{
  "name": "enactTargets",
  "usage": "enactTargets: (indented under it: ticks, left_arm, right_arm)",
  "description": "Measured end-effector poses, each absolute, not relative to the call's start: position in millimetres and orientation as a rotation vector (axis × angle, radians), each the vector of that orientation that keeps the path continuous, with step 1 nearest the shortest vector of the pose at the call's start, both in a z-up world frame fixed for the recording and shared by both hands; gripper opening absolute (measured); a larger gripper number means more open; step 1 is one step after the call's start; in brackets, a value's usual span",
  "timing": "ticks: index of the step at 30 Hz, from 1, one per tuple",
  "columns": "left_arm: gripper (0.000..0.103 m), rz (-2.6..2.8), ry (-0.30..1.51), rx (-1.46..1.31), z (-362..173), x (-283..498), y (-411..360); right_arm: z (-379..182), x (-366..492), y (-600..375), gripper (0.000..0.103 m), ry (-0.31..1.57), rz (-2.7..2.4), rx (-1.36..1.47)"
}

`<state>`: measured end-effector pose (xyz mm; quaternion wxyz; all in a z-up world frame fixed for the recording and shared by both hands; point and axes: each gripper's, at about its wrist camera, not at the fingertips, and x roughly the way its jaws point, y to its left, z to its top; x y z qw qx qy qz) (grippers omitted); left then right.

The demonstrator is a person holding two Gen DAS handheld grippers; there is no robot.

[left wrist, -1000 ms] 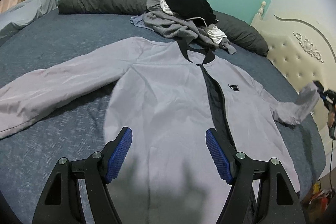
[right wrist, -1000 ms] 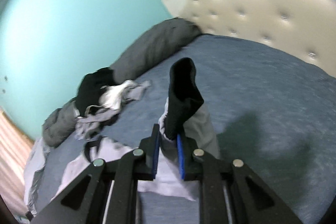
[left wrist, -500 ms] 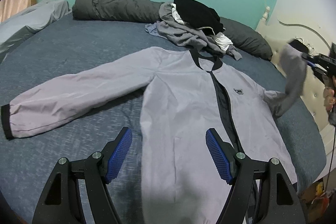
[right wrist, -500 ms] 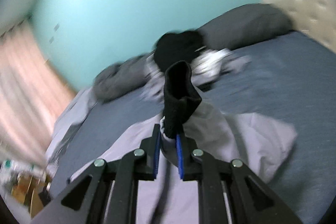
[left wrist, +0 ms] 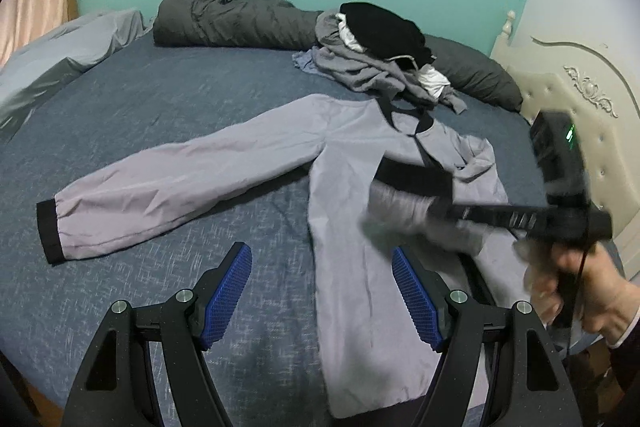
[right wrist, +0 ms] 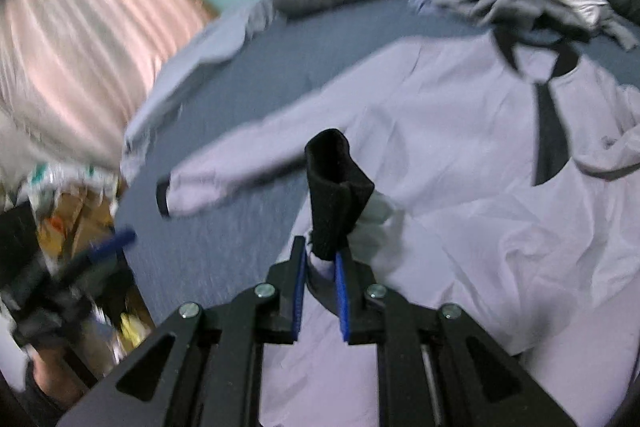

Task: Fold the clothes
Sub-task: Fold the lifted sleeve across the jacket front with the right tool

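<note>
A light grey jacket [left wrist: 360, 267] with black collar and zip lies face up on the blue bed [left wrist: 140, 131]. Its left sleeve [left wrist: 180, 183] stretches out flat, ending in a black cuff [left wrist: 47, 227]. My right gripper [right wrist: 322, 267] is shut on the black cuff of the right sleeve [right wrist: 336, 183] and holds it over the jacket's chest. It also shows blurred in the left wrist view [left wrist: 432, 211]. My left gripper [left wrist: 322, 291] is open and empty above the jacket's lower hem.
A pile of grey, black and white clothes [left wrist: 380, 55] sits beyond the collar. A dark duvet roll [left wrist: 224, 19] lies along the far edge. A cream padded headboard [left wrist: 592, 131] stands at the right. A pink curtain [right wrist: 72, 39] hangs beyond the bed.
My right gripper has swung the right sleeve from out by the headboard inward across the jacket's chest. My left gripper has pulled back a little and stays open.
</note>
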<state>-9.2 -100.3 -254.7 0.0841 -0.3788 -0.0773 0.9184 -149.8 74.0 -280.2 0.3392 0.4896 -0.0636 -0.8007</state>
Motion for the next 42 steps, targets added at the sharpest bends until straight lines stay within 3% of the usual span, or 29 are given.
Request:
enactTargets:
  ticks: [2, 4, 6, 9, 14, 22, 25, 35, 42]
  left_arm:
    - [0.076, 2.737, -0.246, -1.136, -258, -9, -103]
    - [0.076, 2.728, -0.25, -1.144, -262, -11, -101]
    - [0.076, 2.716, -0.247, -1.148, -264, -14, -97]
    - [0.076, 2.698, -0.236, -1.149, -267, -19, -88]
    - [0.076, 2.647, -0.235, -1.17, -276, -31, -70]
    - [0.076, 2.59, -0.171, -1.227, -295, -51, -34]
    - [0.076, 2.569, -0.156, -1.242, -303, -63, -18]
    - [0.076, 2.514, -0.181, -1.236, -323, -117, 31]
    - [0.076, 2.503, -0.226, -1.23, -342, -146, 44]
  right_arm:
    - [-287, -147, 70, 0.016, -0.092, -2.099, 1.301]
    - [-291, -145, 74, 0.027, -0.05, -2.132, 1.317]
    - [-285, -145, 87, 0.037, -0.086, -2.152, 1.306]
    - [-267, -146, 116, 0.043, -0.137, -2.2, 1.247]
    - [-243, -145, 198, 0.044, -0.271, -2.368, 1.174]
    - [-267, -142, 317, 0.044, -0.523, -2.559, 1.279]
    - [-280, -142, 353, 0.044, -0.538, -2.627, 1.355]
    - [-317, -184, 385, 0.044, -0.269, -2.649, 1.558]
    - [-333, -219, 375, 0.044, -0.11, -2.618, 1.552]
